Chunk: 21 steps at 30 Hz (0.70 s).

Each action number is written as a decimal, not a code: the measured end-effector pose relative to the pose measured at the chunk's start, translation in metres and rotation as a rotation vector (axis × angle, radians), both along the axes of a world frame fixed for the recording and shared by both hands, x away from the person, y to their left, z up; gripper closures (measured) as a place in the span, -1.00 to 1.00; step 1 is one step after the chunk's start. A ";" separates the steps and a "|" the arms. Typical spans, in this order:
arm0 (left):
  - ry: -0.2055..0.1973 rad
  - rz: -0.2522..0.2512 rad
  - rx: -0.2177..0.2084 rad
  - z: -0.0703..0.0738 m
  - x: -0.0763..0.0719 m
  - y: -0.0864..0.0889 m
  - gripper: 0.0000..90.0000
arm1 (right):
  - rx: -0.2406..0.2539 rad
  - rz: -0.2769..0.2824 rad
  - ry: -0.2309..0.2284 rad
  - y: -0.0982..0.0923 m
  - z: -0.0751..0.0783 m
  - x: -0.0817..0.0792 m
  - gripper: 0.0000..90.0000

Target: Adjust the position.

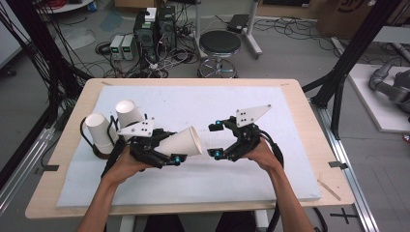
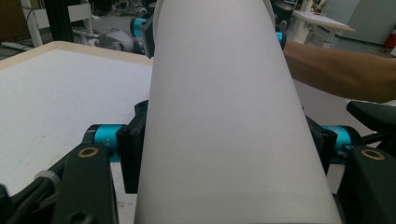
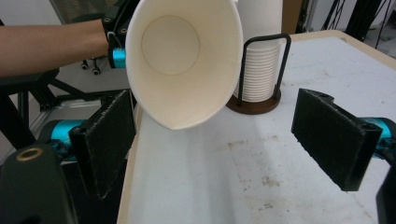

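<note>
Cup: I hold a white paper cup (image 1: 181, 143) on its side above the white foam mat (image 1: 193, 179), its open mouth turned toward my right gripper (image 1: 213, 140); in the right gripper view the cup (image 3: 184, 60) shows its round inner bottom.
Cup, hidden parts: in the left gripper view the cup wall (image 2: 229, 116) rises up the middle of the frame, its base cut off by the lower edge; the far rim hides most of the other gripper.
Left gripper: my left gripper (image 1: 164, 152) is clenched on the cup's narrow end, one black jaw pressed to each side of the wall.
Left hand: the left hand (image 1: 128, 162) grips from behind, forearm entering from the lower edge, gripper lying nearly level and pointing to the right.
Right gripper: released; its two black jaws stand wide apart, nothing between the pads, just beside the cup's mouth without touching it.
Right hand: the right hand (image 1: 261, 154) holds its gripper level, pointing left at the cup.
Stacks: two white stacks of paper cups (image 1: 113, 123) stand in a black wire holder on a dark round base (image 3: 254, 105), behind the left gripper, near the mat's left edge.
Table: light wooden tabletop (image 1: 309, 121) under the mat; its near edge is partly hidden by my forearms.
</note>
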<state>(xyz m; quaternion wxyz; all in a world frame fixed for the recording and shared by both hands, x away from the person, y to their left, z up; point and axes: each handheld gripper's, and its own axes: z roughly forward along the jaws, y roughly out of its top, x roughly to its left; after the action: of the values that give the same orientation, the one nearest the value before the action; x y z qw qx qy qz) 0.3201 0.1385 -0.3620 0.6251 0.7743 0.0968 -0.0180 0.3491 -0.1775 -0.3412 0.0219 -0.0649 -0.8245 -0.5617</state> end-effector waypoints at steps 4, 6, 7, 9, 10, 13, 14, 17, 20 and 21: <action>0.000 -0.004 -0.008 -0.002 0.000 -0.002 -0.23 | 0.010 0.002 -0.003 0.002 -0.002 0.001 -0.68; 0.000 -0.008 -0.012 -0.003 0.000 -0.003 -0.23 | 0.016 0.008 -0.001 0.003 -0.003 0.000 -0.68; -0.001 -0.007 -0.014 -0.003 0.000 -0.003 -0.23 | 0.015 0.010 -0.001 0.004 -0.004 0.000 -0.68; -0.001 -0.008 -0.022 -0.004 0.001 -0.005 -0.23 | 0.020 0.014 0.001 0.005 -0.004 0.000 -0.68; -0.005 -0.010 -0.026 -0.005 0.001 -0.005 -0.23 | 0.025 0.012 0.002 0.006 -0.004 0.000 -0.68; -0.002 -0.013 -0.042 -0.005 0.002 -0.007 -0.23 | 0.032 0.024 0.008 0.008 -0.005 -0.001 -0.69; -0.004 -0.012 -0.047 -0.006 0.002 -0.007 -0.23 | 0.037 0.026 0.005 0.009 -0.005 -0.001 -0.69; -0.003 -0.010 -0.051 -0.007 0.002 -0.007 -0.23 | 0.051 0.026 0.012 0.009 -0.005 -0.001 -0.69; -0.003 -0.007 -0.055 -0.008 0.003 -0.008 -0.23 | 0.059 0.035 0.012 0.010 -0.006 -0.002 -0.69; -0.003 -0.007 -0.054 -0.008 0.003 -0.008 -0.23 | 0.067 0.039 0.014 0.011 -0.007 -0.002 -0.69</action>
<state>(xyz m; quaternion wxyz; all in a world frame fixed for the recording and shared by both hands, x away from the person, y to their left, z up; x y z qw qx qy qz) 0.3230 0.1305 -0.3699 0.6459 0.7575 0.0923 -0.0216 0.3468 -0.1667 -0.3483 0.0409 -0.0521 -0.8061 -0.5880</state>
